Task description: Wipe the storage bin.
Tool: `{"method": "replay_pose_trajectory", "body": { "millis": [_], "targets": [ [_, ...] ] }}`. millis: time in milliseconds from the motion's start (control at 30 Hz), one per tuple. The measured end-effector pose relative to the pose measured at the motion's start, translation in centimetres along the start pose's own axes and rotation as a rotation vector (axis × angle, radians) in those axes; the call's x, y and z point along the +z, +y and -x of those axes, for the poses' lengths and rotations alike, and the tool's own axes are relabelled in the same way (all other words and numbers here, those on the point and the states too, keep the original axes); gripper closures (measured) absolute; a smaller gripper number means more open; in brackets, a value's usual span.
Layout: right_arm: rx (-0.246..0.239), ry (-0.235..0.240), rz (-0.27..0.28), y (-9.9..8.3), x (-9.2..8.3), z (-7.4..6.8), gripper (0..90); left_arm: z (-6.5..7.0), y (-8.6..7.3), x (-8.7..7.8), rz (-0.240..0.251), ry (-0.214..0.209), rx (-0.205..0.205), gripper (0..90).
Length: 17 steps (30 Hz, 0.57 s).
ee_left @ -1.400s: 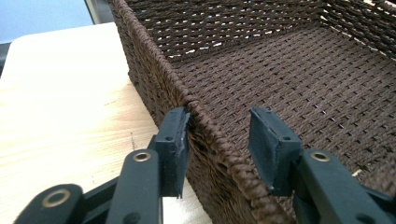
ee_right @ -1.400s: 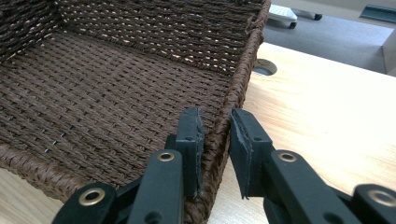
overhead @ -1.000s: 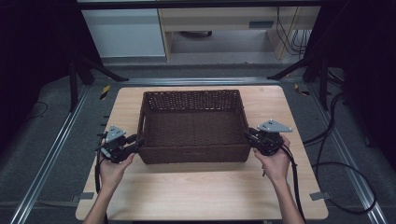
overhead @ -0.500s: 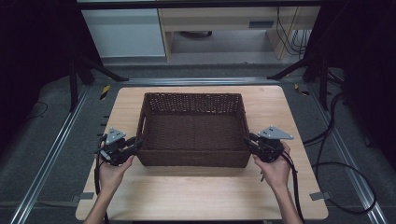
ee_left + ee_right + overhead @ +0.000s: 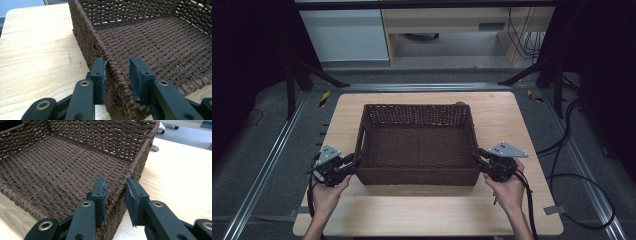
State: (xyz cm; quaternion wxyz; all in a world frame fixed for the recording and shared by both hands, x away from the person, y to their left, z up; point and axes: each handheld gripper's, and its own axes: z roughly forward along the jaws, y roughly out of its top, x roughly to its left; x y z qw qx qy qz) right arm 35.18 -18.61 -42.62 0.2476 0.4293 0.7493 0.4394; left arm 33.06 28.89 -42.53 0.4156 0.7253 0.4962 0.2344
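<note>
A dark brown wicker basket [image 5: 417,116], with nothing in it, stands on the wooden table [image 5: 422,212]. My left gripper [image 5: 357,161] straddles the basket's left wall near the front corner. In the left gripper view the basket's wall [image 5: 85,37] runs between the left gripper's [image 5: 117,67] jaws; the outer pad [image 5: 99,72] lies against the weave and the inner pad stands off it. My right gripper [image 5: 477,155] straddles the right wall near its front corner. In the right gripper view the rim [image 5: 142,152] passes between the right gripper's [image 5: 116,187] open jaws with gaps on both sides.
Bare wood lies in front of the basket and along both its sides [image 5: 502,120]. Metal rails [image 5: 272,155] flank the table. Black cables [image 5: 572,150] trail over the floor at the right. A cabinet [image 5: 347,35] stands beyond the far edge.
The basket and both grippers have shifted a little toward the table's near edge, with the hands drawing back.
</note>
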Motion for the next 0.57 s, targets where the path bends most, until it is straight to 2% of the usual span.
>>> {"method": "replay_pose_trajectory", "body": {
  "millis": [267, 333, 400, 467, 567],
  "targets": [
    [0.008, -0.001, -0.004, 0.1, 0.0, 0.0, 69.4, -0.2, 0.0, 0.1, 0.008, -0.007, 0.003, 63.5],
    [0.011, -0.003, 0.001, 0.3, -0.1, 0.1, 64.0, -0.5, 0.2, -0.3, 0.04, -0.022, -0.01, 58.0],
    [0.011, -0.008, 0.037, 0.6, -0.5, 0.4, 58.5, -0.9, 0.6, -1.1, 0.09, -0.04, -0.033, 53.0],
    [0.033, -0.013, 0.075, 0.8, -1.0, 0.8, 52.2, -1.3, 1.0, -1.9, 0.127, -0.042, -0.039, 49.2],
    [0.053, -0.049, 0.113, 0.8, -1.8, 2.0, 41.4, -1.8, 1.1, -2.5, 0.15, -0.043, -0.039, 44.2]
  ]
}}
